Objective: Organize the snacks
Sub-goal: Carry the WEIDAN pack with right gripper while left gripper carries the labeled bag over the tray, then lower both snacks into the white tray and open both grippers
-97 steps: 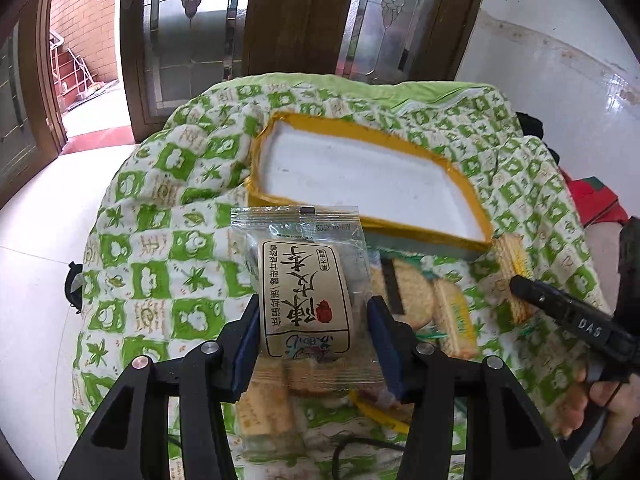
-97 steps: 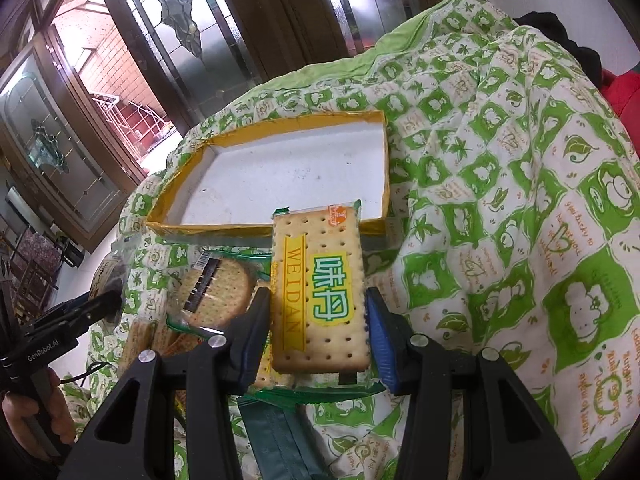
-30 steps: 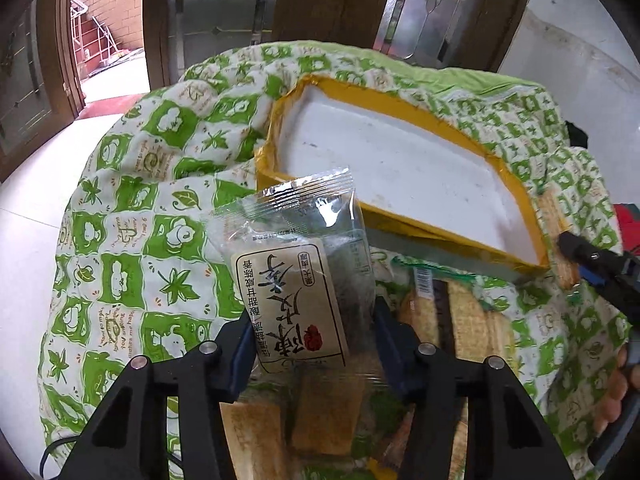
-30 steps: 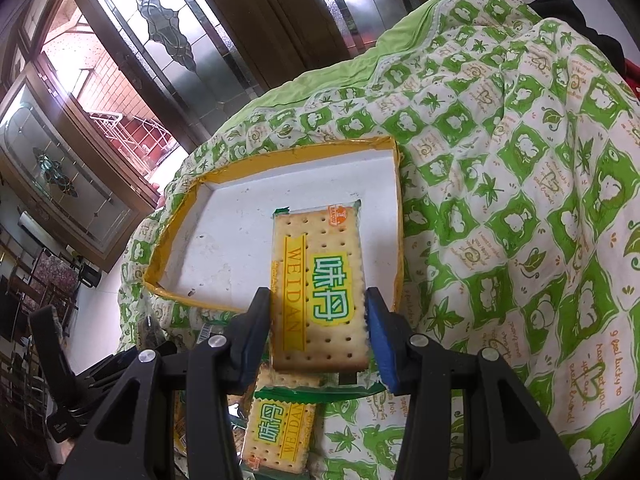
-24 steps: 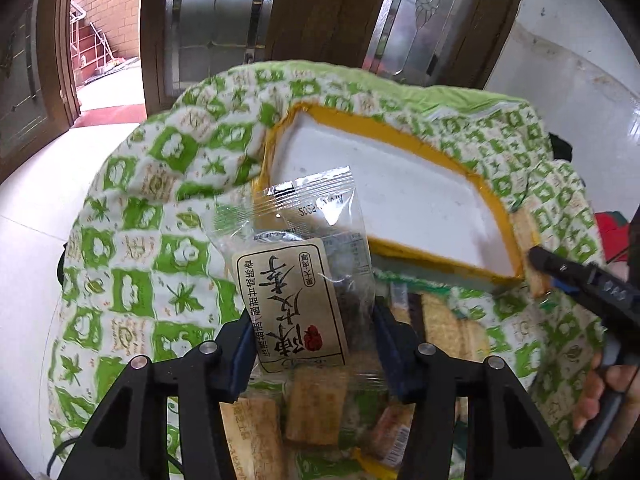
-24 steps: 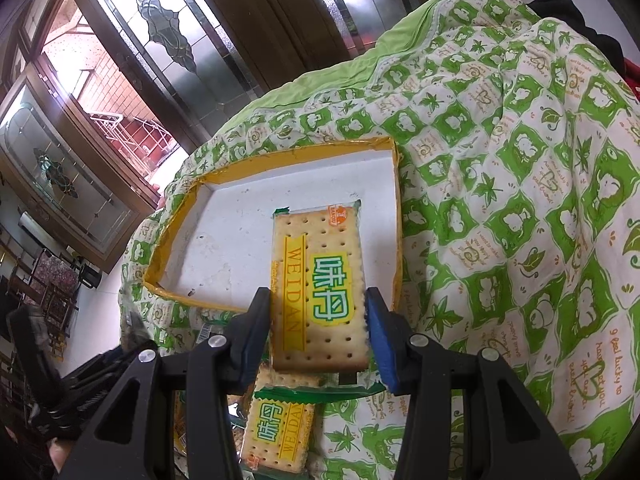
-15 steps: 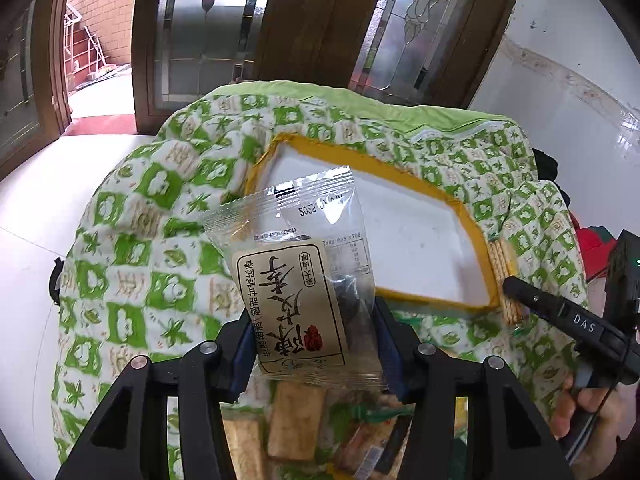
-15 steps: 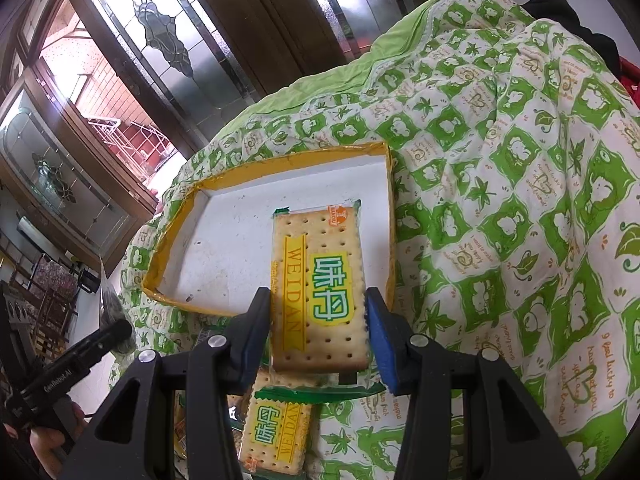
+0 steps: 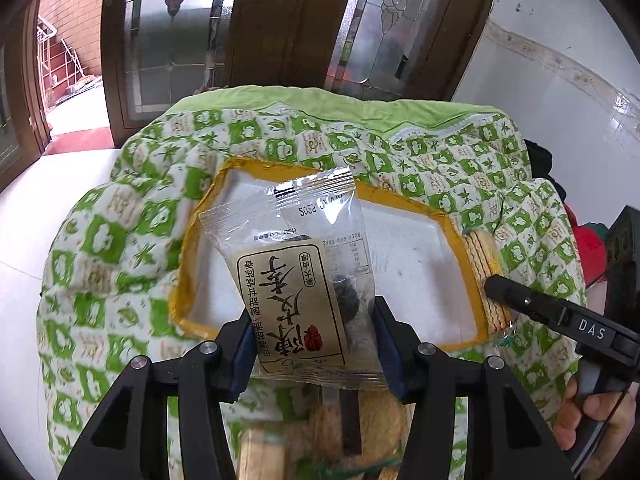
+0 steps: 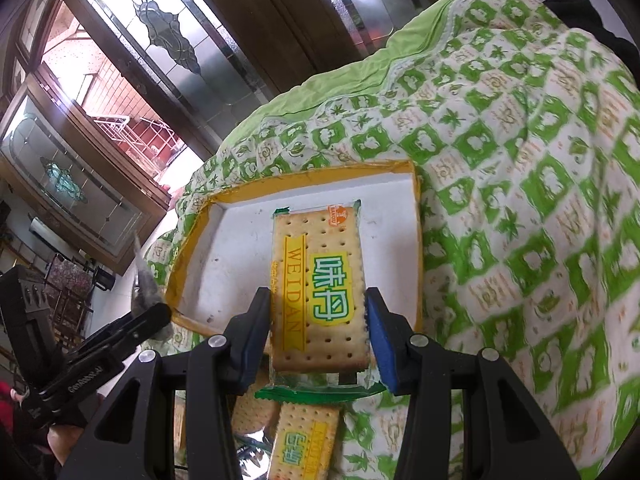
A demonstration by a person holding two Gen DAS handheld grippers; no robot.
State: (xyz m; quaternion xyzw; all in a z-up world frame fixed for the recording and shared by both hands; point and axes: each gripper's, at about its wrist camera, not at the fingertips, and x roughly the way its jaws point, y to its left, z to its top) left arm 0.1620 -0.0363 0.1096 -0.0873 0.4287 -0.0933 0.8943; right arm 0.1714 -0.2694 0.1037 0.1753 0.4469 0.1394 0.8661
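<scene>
My left gripper (image 9: pixel 314 344) is shut on a clear snack packet (image 9: pixel 298 276) with a beige label and a dark dried fruit inside, held above the near edge of the yellow-rimmed white tray (image 9: pixel 416 264). My right gripper (image 10: pixel 318 334) is shut on a WEIDAN cracker packet (image 10: pixel 318 280), held over the tray (image 10: pixel 236 256) at its near right part. In the left wrist view the right gripper (image 9: pixel 496 286) reaches in from the right with the cracker packet (image 9: pixel 486 268) seen edge-on. In the right wrist view the left gripper (image 10: pixel 160 314) enters from the left.
The tray lies on a green-and-white patterned quilt (image 9: pixel 120 240). Several more cracker packets (image 10: pixel 304 440) lie on the quilt below the grippers, near the tray's front rim. Wooden glass-panelled doors (image 9: pixel 280 20) stand behind. A person's hand (image 9: pixel 596 416) holds the right gripper.
Both grippers have risen and drawn back a little with their packets. The tray now sits lower and smaller in the left wrist view, and the clear packet overlaps it.
</scene>
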